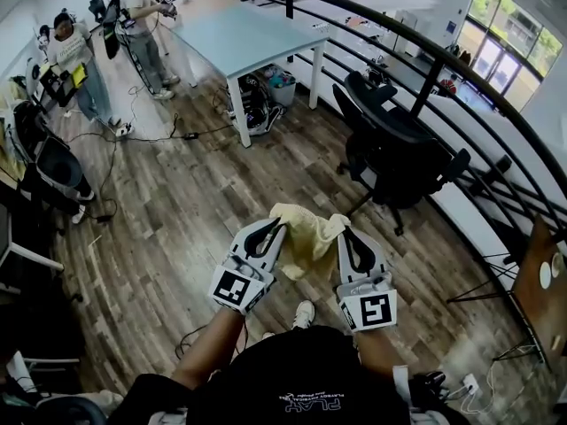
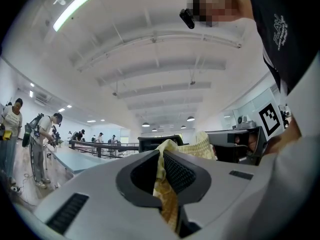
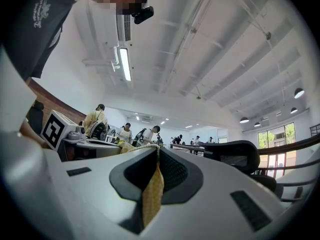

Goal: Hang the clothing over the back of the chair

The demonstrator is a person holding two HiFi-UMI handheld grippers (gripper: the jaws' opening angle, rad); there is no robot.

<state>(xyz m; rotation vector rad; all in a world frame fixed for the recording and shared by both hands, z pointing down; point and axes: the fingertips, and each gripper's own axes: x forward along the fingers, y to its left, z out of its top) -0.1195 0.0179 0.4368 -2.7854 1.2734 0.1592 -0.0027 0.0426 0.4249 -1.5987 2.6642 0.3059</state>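
The left gripper (image 1: 267, 237) and right gripper (image 1: 353, 250) both pinch a pale-yellow fabric garment (image 1: 306, 230); the black office chair (image 1: 397, 149) stands ahead, rightward.

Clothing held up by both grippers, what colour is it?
The clothing is pale yellow, clearest in the head view.

Bare floor (image 1: 177, 211) lies open up to the chair (image 1: 394, 149), with the railing (image 1: 431, 82) close behind it.

Left gripper (image 1: 270, 230) and right gripper (image 1: 350, 237) clamped, side-by-side.
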